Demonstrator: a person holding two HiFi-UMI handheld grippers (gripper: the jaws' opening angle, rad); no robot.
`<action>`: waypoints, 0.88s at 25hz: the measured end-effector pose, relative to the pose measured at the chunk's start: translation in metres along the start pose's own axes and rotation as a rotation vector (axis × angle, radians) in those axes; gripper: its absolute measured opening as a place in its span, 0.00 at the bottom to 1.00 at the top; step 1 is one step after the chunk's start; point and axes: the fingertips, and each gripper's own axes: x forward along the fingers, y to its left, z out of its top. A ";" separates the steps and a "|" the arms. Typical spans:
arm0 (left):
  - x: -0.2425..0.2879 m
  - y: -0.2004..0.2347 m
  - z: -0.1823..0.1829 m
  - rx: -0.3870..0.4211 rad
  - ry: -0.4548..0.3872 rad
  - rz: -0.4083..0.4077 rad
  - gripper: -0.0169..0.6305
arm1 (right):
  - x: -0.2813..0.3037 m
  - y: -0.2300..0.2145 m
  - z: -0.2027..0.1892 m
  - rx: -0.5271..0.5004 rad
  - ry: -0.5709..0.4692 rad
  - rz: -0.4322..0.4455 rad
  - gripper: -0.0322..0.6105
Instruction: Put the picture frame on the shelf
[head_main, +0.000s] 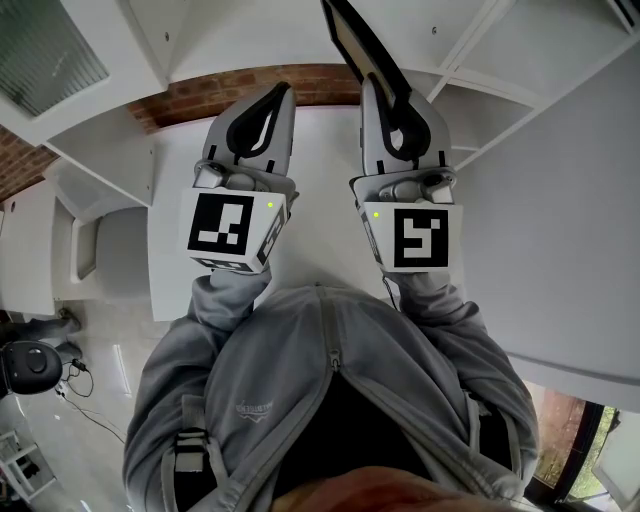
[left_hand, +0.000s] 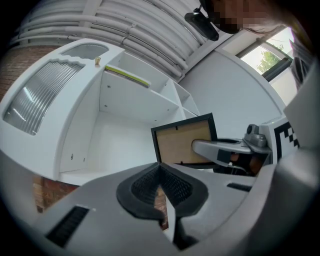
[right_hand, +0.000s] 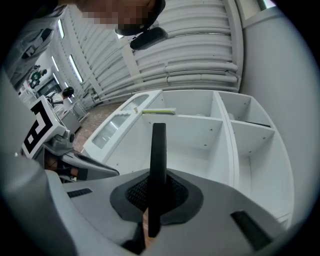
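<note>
The picture frame (head_main: 352, 38) is black with a brown cardboard back (left_hand: 181, 143). My right gripper (head_main: 378, 88) is shut on its lower edge and holds it raised in front of the white shelf unit (head_main: 505, 105). In the right gripper view the picture frame (right_hand: 158, 159) stands edge-on between the pads of the right gripper (right_hand: 154, 196), with open white compartments (right_hand: 200, 136) behind it. My left gripper (head_main: 281, 95) is beside it on the left, shut and empty, as the left gripper (left_hand: 163, 174) also shows in its own view. That view shows a deep white compartment (left_hand: 125, 112) ahead.
A white cabinet door with ribbed glass (left_hand: 41, 99) stands left of the compartments. A yellow-green strip (right_hand: 159, 111) lies on top of the shelf unit. Brick wall (head_main: 250, 92) shows behind it. A black device with cables (head_main: 35, 365) sits on the floor at lower left.
</note>
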 end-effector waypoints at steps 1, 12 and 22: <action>0.001 0.001 -0.001 0.000 0.001 0.001 0.04 | 0.004 0.001 -0.001 -0.002 0.006 0.004 0.10; 0.005 0.009 -0.004 -0.002 0.002 0.015 0.04 | 0.029 0.017 -0.019 -0.413 0.169 0.081 0.10; 0.001 0.011 0.003 -0.003 -0.012 0.026 0.04 | 0.048 0.027 -0.032 -0.619 0.221 0.136 0.10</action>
